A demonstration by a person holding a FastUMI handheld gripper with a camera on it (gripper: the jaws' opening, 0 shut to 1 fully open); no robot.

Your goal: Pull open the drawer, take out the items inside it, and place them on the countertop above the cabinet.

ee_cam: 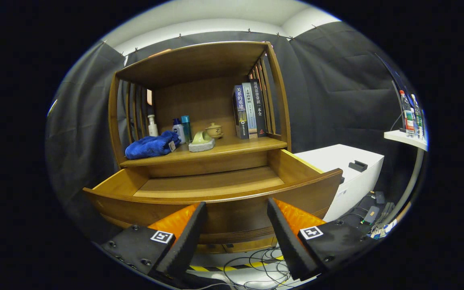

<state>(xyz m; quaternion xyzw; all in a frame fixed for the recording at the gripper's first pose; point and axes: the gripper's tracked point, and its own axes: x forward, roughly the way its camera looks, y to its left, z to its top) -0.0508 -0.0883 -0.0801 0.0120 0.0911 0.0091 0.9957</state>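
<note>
You're looking at a cabinet [199, 72] and pulled-out drawer [216, 193] in warm honey-brown wood with visible grain. On the countertop [232, 150], at the left, lies a deep blue cloth [151, 146]; beside it stand a white bottle [152, 125] and a teal bottle [186, 128]. Nearer the middle sit a pale green-and-cream piece [201, 141] and a tan lidded cup [214, 130]. The books [250, 108] show dark spines, one pale grey. At the far right a white box [344, 161] carries a small black item [357, 165]. The gripper [236, 237], fingers spread apart, bears black-and-white square markers.
</note>
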